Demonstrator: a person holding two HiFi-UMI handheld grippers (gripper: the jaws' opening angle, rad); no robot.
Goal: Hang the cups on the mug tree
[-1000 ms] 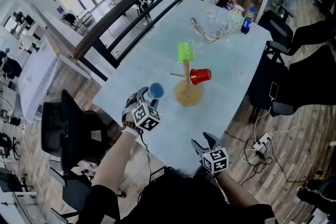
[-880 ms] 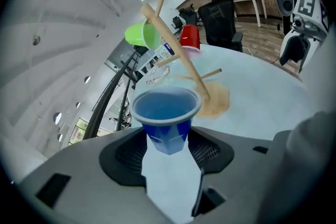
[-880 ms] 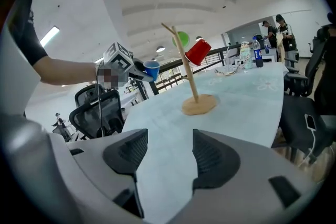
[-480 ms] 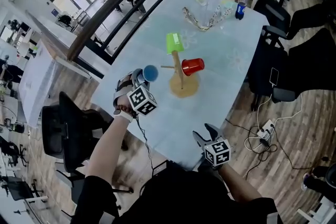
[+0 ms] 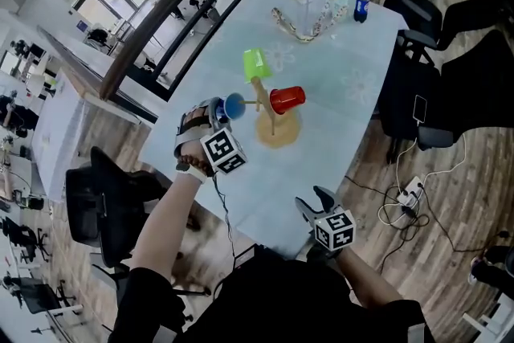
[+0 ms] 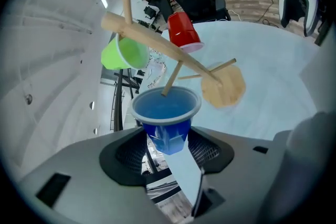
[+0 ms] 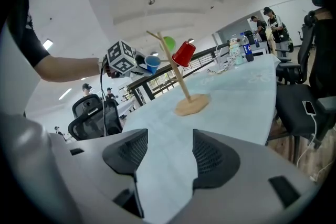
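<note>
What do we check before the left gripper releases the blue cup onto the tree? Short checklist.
1. Grip: left gripper is shut on the blue cup, low on its body. Ok.
2. Peg entry: the peg tip shows inside the cup's rim. Ok.
3. Seating depth: cannot tell.
4. Peg is free: green cup and red cup hang on other pegs. Ok.
5. Mug tree stands upright with its base flat on the table. Ok.
6. Right gripper is open, empty and apart from the tree. Ok.
</note>
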